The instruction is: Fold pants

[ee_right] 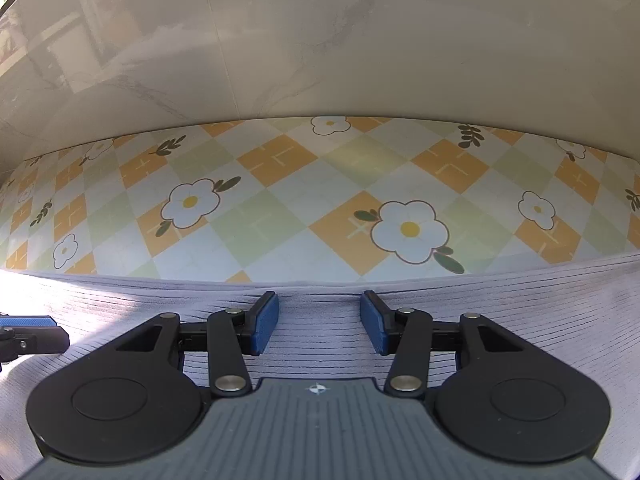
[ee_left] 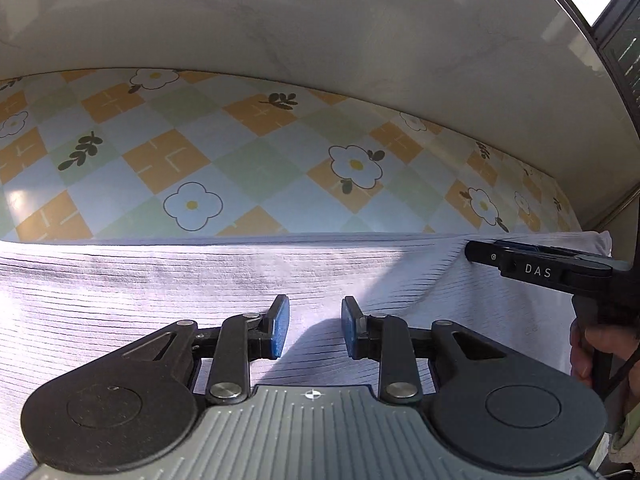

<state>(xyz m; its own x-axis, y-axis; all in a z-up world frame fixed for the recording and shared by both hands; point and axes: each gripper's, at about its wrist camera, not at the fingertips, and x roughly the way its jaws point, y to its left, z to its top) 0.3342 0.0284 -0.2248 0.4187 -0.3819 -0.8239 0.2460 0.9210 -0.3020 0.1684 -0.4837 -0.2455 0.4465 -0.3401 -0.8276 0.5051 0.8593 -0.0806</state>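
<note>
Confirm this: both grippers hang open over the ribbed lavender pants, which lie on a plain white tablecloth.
Not quite: the tablecloth is checked orange, green and pale blue with flowers, as the right wrist view shows. The left gripper and right gripper are open over the lavender pants.

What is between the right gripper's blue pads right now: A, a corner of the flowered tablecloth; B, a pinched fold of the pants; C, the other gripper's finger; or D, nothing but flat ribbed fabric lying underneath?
D: the right gripper has its pads standing apart, and only the flat lavender ribbed pants show in the gap, short of the flowered tablecloth beyond.
</note>
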